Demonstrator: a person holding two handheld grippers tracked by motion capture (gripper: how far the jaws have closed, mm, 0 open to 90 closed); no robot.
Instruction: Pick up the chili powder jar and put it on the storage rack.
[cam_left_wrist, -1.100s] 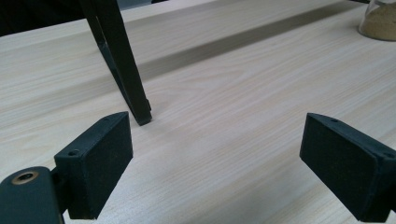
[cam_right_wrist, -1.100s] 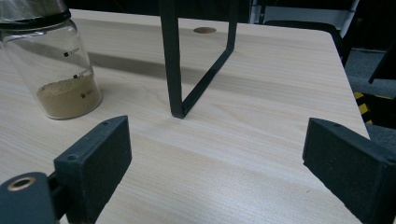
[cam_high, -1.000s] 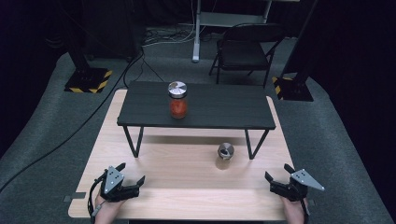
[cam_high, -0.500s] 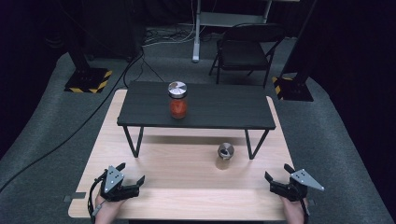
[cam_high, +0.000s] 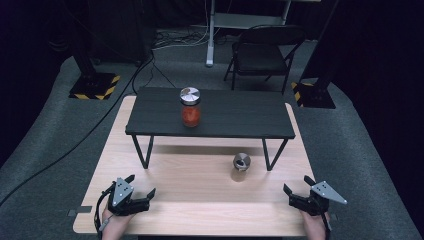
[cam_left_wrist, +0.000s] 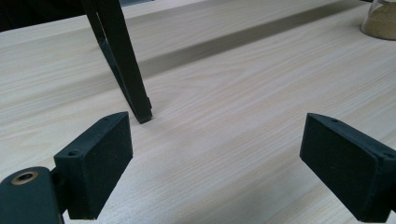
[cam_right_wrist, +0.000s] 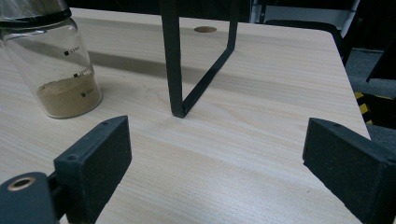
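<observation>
— On the wooden table (cam_high: 200, 175), where is the jar?
— Jar of tan powder (cam_high: 241, 165) stands beside the black stand's (cam_high: 215, 112) leg, perhaps spice. Left gripper (cam_high: 142, 187) and right gripper (cam_high: 296, 186) rest near the front edge, jaws wide, empty.

This looks like a lab or recording studio rather than a home. Black curtains close off the back, and grey carpet (cam_high: 50, 145) covers the floor. Stand bases with yellow-black hazard tape (cam_high: 95, 86) sit off the desk's (cam_high: 200, 210) far corners (cables trail between them), beside a folding chair (cam_high: 262, 52).
</observation>
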